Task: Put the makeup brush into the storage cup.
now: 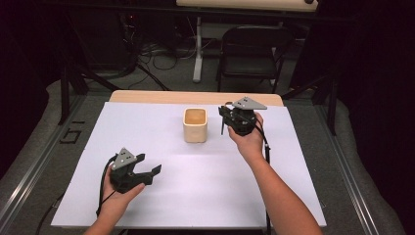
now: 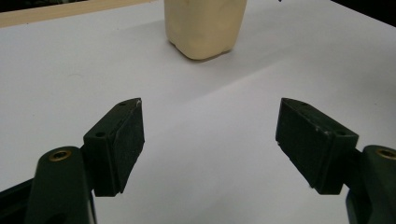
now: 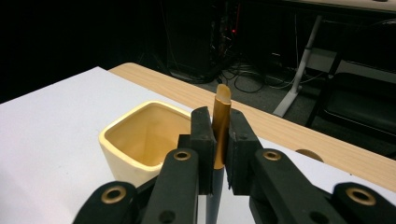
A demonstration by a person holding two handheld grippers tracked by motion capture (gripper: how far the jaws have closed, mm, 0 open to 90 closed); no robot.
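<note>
Covering the counter (image 1: 147, 122), white sheet carries the cream cup (image 1: 195, 125) mid-far, at 9 o'clock just beside the right gripper (image 3: 220, 140), jaws clamped on an upright gold-tipped pen (image 3: 221, 121); left gripper (image 2: 210, 140) gapes empty at 7 o'clock.

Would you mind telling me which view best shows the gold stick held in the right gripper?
The right gripper view: the stick stands upright, clamped between the pads. The high view shows it as a thin dark line; it does not appear between the left gripper's jaws.
</note>
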